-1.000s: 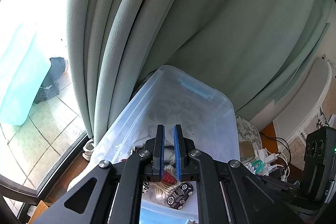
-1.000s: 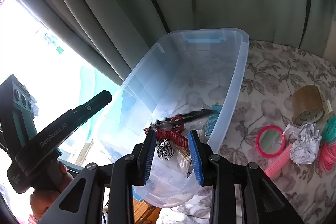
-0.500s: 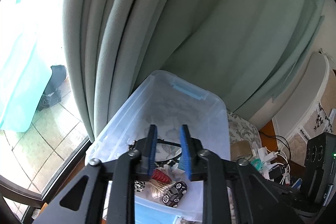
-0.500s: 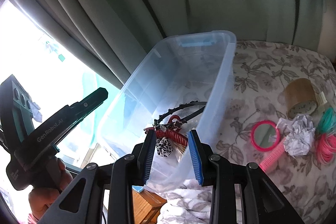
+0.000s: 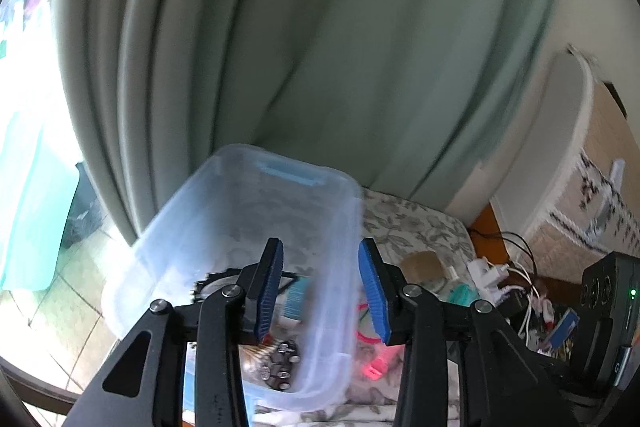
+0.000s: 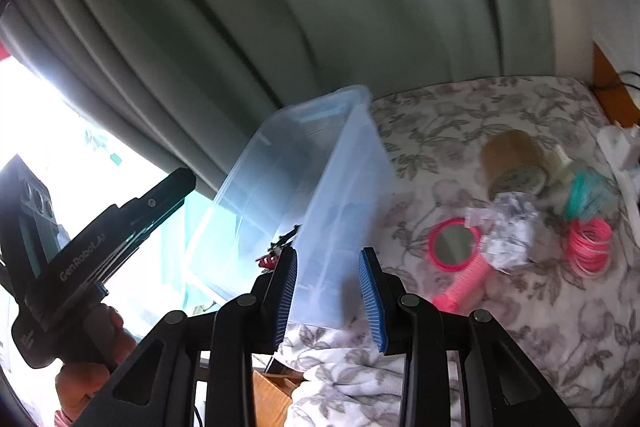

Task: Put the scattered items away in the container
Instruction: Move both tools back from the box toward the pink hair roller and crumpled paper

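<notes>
A clear plastic bin (image 5: 332, 239) (image 6: 340, 211) stands on the flowered bedspread (image 6: 460, 115) by the curtain. Inside lie a black headband (image 5: 216, 277), a toy car (image 5: 280, 367) and a red hair clip (image 6: 267, 261). My left gripper (image 5: 320, 291) is open and empty over the bin's near right wall. My right gripper (image 6: 328, 291) is open and empty too, straddling the bin's near corner. To the right of the bin lie a pink hand mirror (image 6: 454, 245), crumpled paper (image 6: 508, 227), a tape roll (image 6: 512, 163), pink hair bands (image 6: 590, 241) and teal bands (image 6: 588, 191).
Grey-green curtains (image 5: 280, 47) hang right behind the bin, with a bright window (image 6: 60, 107) to the left. A hand (image 6: 88, 367) holds the left gripper's body (image 6: 100, 247). White chargers and cables (image 5: 500, 275) sit past the bed's right edge. A wooden edge (image 6: 272, 399) shows below.
My left gripper has gone from nearly shut to wide open. Both grippers have drawn back and swung right, so the bin looks smaller and more of the bedspread shows.
</notes>
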